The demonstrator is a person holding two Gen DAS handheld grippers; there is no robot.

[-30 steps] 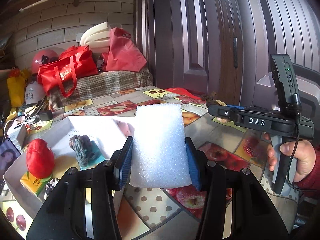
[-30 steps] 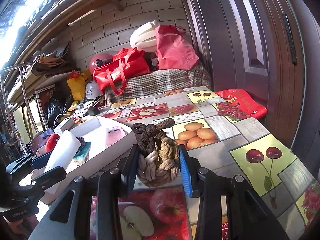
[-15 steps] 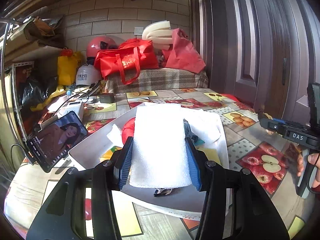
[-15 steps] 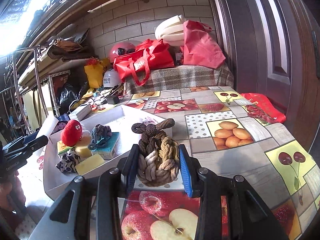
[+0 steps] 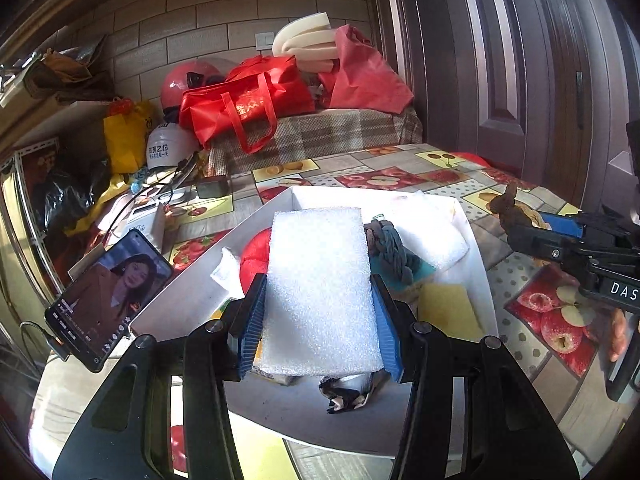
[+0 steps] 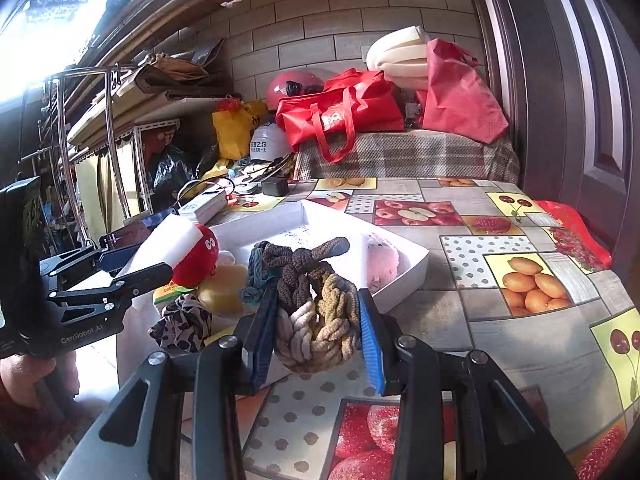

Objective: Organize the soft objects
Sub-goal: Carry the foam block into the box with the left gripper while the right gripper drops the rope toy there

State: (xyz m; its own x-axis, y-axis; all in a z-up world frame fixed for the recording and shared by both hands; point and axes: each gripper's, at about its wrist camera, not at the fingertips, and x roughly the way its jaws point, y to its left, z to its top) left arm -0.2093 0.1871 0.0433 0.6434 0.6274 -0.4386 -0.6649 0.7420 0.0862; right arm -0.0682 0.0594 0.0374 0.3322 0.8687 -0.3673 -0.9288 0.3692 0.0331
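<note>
My left gripper (image 5: 320, 328) is shut on a white foam block (image 5: 320, 288) and holds it above the near part of a white tray (image 5: 478, 256). In the tray lie a red plush toy (image 5: 254, 256), a grey-blue rope knot (image 5: 390, 248), a yellow sponge (image 5: 448, 310) and a patterned scrunchie (image 5: 346, 394). My right gripper (image 6: 316, 328) is shut on a brown and beige rope knot (image 6: 316, 316), by the tray's (image 6: 404, 272) near right side. A pink plush (image 6: 382, 258) lies in the tray's far corner.
A phone (image 5: 108, 296) on a stand is left of the tray. The fruit-print tablecloth (image 6: 520, 280) stretches right. Red bags (image 6: 340, 114), helmets and foam are piled at the back. A door (image 5: 520, 60) is at the right. Cables and small boxes (image 6: 202, 204) lie at back left.
My left gripper has swung left with the foam block and now holds it over the tray. My right gripper has moved nearer to the tray with the rope knot.
</note>
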